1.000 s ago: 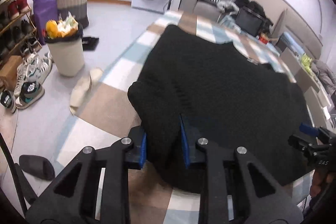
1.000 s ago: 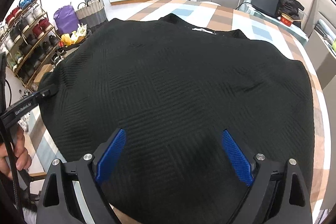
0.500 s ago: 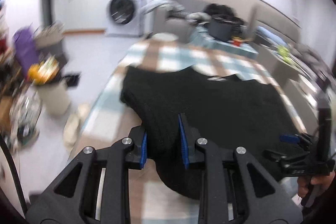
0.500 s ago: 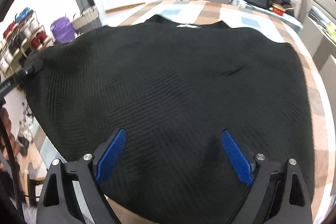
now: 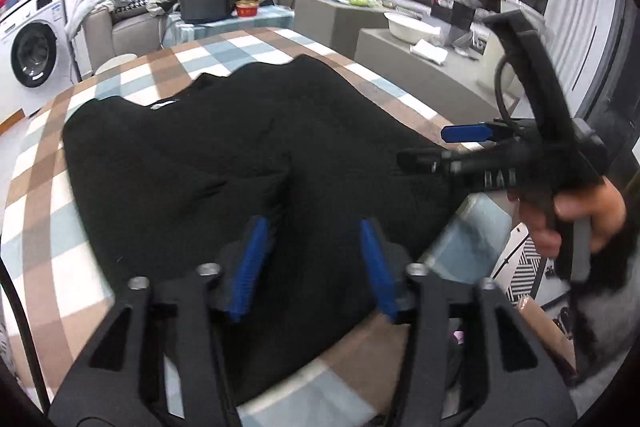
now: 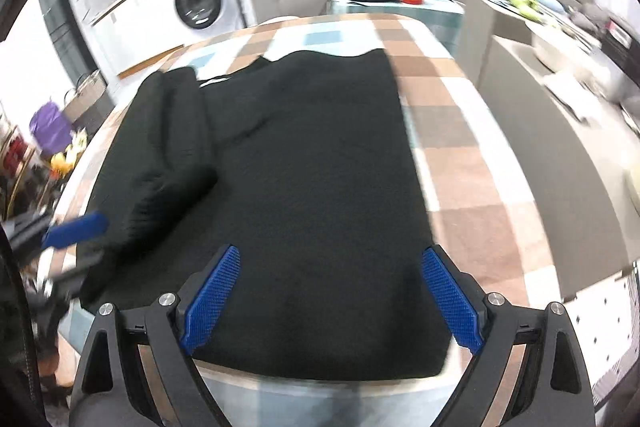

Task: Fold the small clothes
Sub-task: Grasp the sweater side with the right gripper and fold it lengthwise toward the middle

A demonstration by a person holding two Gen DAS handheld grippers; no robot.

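A black knit sweater point(image 6: 312, 163) lies flat on the checked tablecloth point(image 6: 452, 131). Its left side is folded inward as a thick band point(image 6: 172, 147) over the body. My left gripper point(image 5: 312, 227) hovers above the sweater's near part. Its jaws are opening, and the blue pads point(image 5: 250, 267) stand apart from the cloth under them. My right gripper point(image 6: 331, 253) is wide open over the sweater's near hem with nothing in it. In the left wrist view a hand point(image 5: 576, 215) holds the right gripper point(image 5: 424, 147) at the sweater's right edge.
A washing machine point(image 6: 200, 5) and a sofa point(image 5: 120, 23) stand beyond the table. A black box point(image 5: 204, 1) and a red bowl point(image 5: 247, 8) sit on a small far table. Grey cabinets point(image 5: 416, 67) line the right; bags and shoes point(image 6: 48, 135) crowd the floor at left.
The left gripper carried the pinched side of the sweater across over the body, then opened and let it go. The right gripper shifted along the near hem and stayed open.
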